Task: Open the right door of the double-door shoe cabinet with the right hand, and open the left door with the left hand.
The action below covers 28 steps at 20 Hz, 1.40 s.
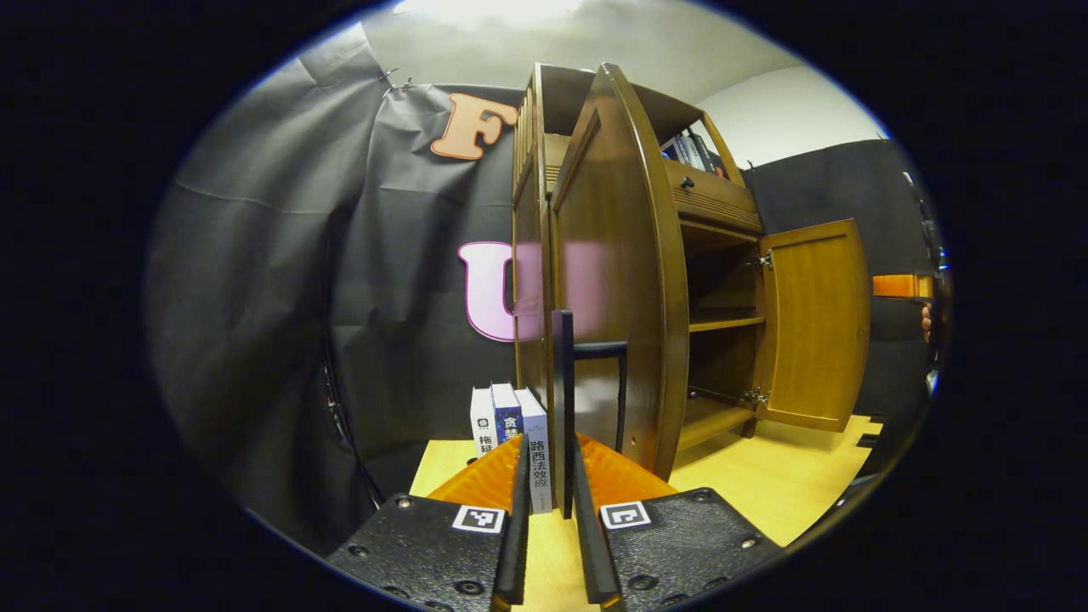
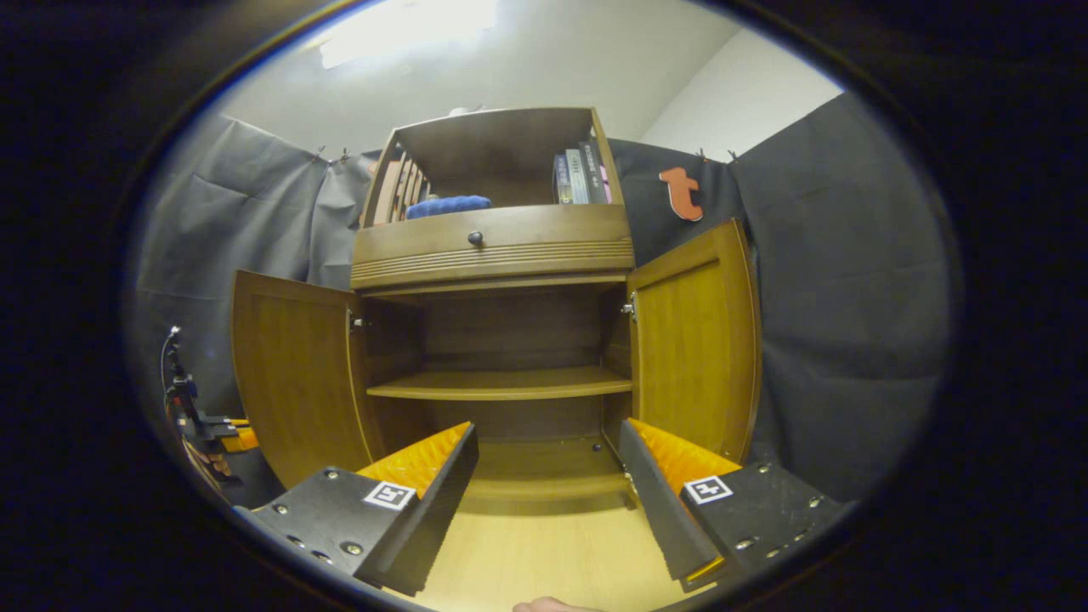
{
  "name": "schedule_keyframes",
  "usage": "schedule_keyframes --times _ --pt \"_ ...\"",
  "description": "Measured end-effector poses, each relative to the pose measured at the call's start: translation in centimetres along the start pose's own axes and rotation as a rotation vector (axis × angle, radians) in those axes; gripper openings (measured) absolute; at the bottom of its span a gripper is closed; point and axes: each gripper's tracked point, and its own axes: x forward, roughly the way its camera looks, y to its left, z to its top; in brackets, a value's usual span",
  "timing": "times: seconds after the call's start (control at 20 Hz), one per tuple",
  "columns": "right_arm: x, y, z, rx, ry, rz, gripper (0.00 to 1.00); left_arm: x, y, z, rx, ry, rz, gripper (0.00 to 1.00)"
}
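Grey cloth walls surround the brown wooden double-door shoe cabinet (image 2: pixel 497 255), standing on a pale wood floor (image 2: pixel 544 552) at twelve o'clock in the right gripper view. Its two doors, left door (image 2: pixel 293 374) and right door (image 2: pixel 693 336), both stand open. The right gripper (image 2: pixel 544 484) hangs free, jaws wide apart. The left gripper (image 1: pixel 548 518) is clamped on the left door's dark bar handle (image 1: pixel 564 408). Pulling further may strain the hinges or knock the three upright books (image 1: pixel 510 433) at eleven o'clock.

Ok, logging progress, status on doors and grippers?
Left gripper shut on left door handle. Right gripper open, empty. Right door open. Nothing blocking.
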Motion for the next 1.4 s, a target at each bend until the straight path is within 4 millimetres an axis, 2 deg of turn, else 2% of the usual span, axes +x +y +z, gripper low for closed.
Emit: schedule_keyframes --times 0.05,0.1,0.15,0.2,0.5,0.75,0.85,0.9,0.95,1.0,1.1,1.25,1.3,1.35,1.4 --pt "-0.1 -0.1 0.0 0.002 -0.001 -0.001 0.99 -0.3 0.1 0.0 0.003 0.003 0.008 0.28" --pt "-0.2 -0.3 0.0 0.005 -0.002 -0.002 0.99 -0.5 0.1 0.0 0.004 0.005 0.015 0.39" --pt "-0.3 -0.4 0.0 0.008 -0.003 -0.001 0.99 -0.8 0.2 0.1 0.001 0.006 0.031 0.35" --pt "-0.5 -0.5 -0.1 0.011 -0.004 0.001 0.99 -1.2 0.4 0.3 -0.002 0.007 0.051 0.44" --pt "-1.0 -0.7 0.6 0.025 -0.027 0.018 0.99 -4.1 1.5 2.3 0.001 -0.004 0.221 0.77" --pt "-2.0 -0.5 1.4 0.065 -0.052 0.056 0.99 -5.5 -0.6 4.4 0.003 -0.024 0.242 0.86" --pt "-2.5 -0.9 1.3 0.077 -0.054 0.061 0.95 -5.8 -1.6 5.4 -0.009 -0.042 0.247 0.87" --pt "-2.8 -1.3 1.4 0.080 -0.055 0.061 0.99 -6.1 -2.2 5.5 -0.009 -0.045 0.245 0.89" --pt "-3.2 -1.8 1.4 0.086 -0.061 0.056 0.95 -6.3 -2.8 5.9 -0.004 -0.047 0.247 0.89" --pt "-3.4 -2.3 1.5 0.092 -0.065 0.051 0.99 -6.6 -3.5 6.5 -0.003 -0.060 0.245 0.90" --pt "-4.0 -3.5 1.9 0.105 -0.076 0.038 0.99 -7.0 -5.0 7.8 -0.017 -0.090 0.241 0.90" --pt "-4.9 -5.3 2.6 0.120 -0.097 0.015 0.99 -6.6 -7.6 8.6 -0.029 -0.103 0.203 0.90" --pt "-5.0 -5.7 2.8 0.121 -0.104 0.008 0.94 -6.5 -8.4 9.0 -0.031 -0.106 0.192 0.90" --pt "-5.2 -6.2 3.1 0.121 -0.113 0.000 0.99 -6.4 -9.1 9.2 -0.035 -0.109 0.185 0.90" --pt "-5.3 -6.6 3.3 0.120 -0.121 -0.007 0.99 -6.3 -9.8 9.4 -0.037 -0.117 0.176 0.90"
